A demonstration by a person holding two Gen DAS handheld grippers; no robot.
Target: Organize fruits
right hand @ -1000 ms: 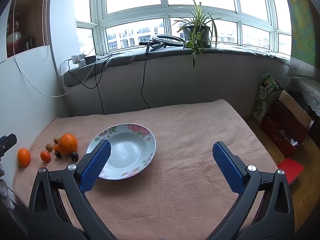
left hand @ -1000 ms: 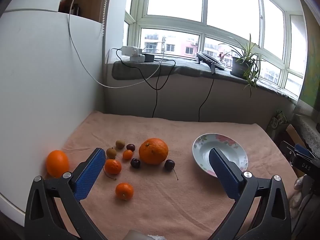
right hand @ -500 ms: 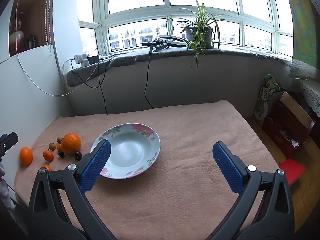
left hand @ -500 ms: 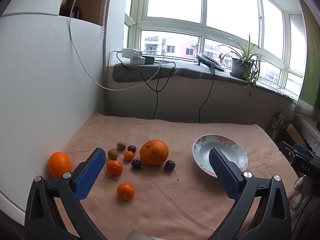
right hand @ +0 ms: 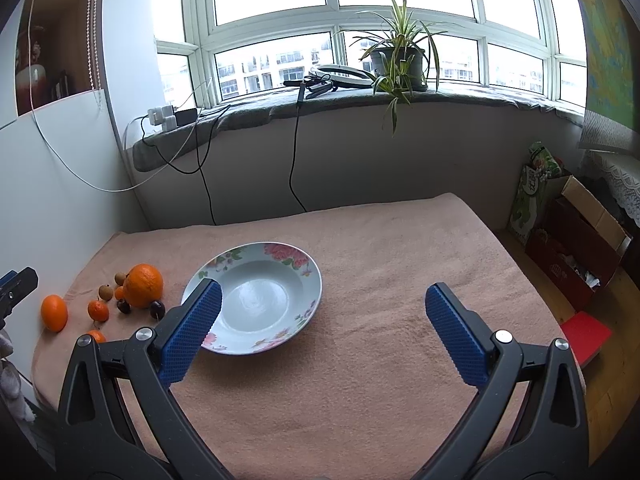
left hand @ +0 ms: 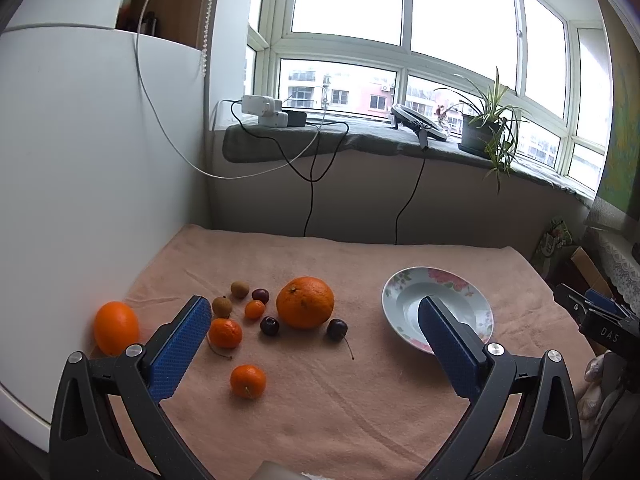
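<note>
Fruit count: one large dimpled orange (left hand: 305, 302), three dark cherries (left hand: 269, 325); my left gripper (left hand: 314, 326) and right gripper (right hand: 320, 308) both gape empty.

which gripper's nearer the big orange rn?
Left. The left gripper hovers open just short of the big orange; the right gripper is open off by the plate.

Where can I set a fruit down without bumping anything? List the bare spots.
Bare cloth: right of the floral plate out to the towel's right edge; the strip behind the fruit, toward the wall; the plate's empty bowl. Crowded: left of the big orange, where cherries and small oranges cluster.
</note>
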